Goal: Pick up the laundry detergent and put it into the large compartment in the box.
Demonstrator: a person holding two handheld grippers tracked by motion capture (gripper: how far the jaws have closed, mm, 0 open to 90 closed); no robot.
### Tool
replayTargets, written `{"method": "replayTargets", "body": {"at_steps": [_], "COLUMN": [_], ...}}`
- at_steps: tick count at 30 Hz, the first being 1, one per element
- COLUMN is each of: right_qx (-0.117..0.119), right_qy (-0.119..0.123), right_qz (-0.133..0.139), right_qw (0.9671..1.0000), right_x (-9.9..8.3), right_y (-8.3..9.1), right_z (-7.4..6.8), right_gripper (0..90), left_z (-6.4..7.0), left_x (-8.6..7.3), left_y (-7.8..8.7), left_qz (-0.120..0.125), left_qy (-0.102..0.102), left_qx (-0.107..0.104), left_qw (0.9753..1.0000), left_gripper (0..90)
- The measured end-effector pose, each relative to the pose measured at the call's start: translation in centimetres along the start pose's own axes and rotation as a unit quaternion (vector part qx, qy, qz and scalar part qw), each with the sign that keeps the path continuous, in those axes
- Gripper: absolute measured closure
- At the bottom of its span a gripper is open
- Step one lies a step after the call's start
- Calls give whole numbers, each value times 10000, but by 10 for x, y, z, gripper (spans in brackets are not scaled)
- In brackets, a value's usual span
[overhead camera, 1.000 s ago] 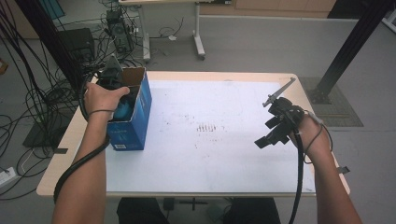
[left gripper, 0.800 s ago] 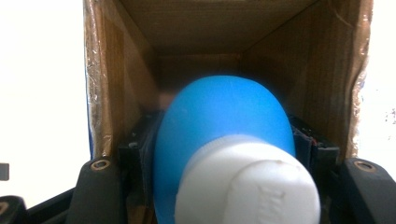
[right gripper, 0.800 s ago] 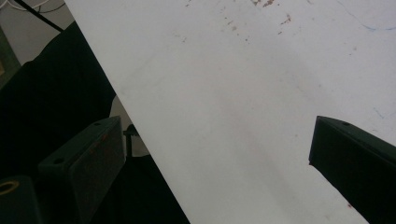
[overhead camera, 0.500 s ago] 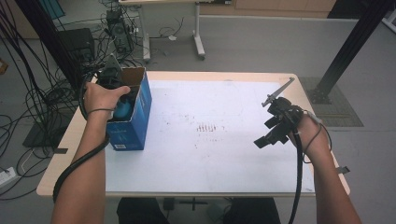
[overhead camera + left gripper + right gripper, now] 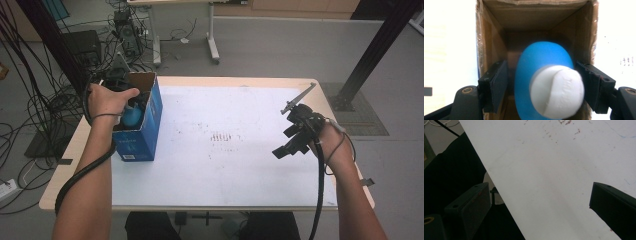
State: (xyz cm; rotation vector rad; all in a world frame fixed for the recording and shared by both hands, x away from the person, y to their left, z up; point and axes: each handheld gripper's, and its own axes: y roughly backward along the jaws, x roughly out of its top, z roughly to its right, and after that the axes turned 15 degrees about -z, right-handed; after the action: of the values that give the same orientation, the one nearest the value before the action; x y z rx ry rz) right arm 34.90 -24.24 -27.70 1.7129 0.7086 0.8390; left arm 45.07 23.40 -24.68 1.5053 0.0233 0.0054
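One blue-sided open cardboard box (image 5: 141, 125), holding one blue egg-shaped bottle with white cap (image 5: 544, 77), seemingly ungripped between spread jaws of left gripper (image 5: 544, 87); right gripper (image 5: 295, 137) spread wide, well apart over one white table (image 5: 225, 170)

You're in a lab: tangled cables (image 5: 30, 100) and electronics (image 5: 125, 30) crowd the upper left, a black metal post (image 5: 372, 50) upper right.
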Motion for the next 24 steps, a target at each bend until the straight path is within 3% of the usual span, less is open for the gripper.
{"method": "replayTargets", "body": {"at_steps": [17, 24], "right_qx": [-13, -13], "right_qy": [-5, 15], "right_qz": [14, -33], "right_qw": [10000, 10000], "right_x": [2, 5], "right_y": [3, 2], "right_z": [1, 1], "right_gripper": [35, 35], "left_z": [15, 22], "left_x": [-14, -22], "left_y": [34, 57], "left_qz": [204, 444], "left_qy": [-168, -247], "left_qx": [76, 83], "left_qw": [9996, 9987], "left_gripper": [188, 108]}}
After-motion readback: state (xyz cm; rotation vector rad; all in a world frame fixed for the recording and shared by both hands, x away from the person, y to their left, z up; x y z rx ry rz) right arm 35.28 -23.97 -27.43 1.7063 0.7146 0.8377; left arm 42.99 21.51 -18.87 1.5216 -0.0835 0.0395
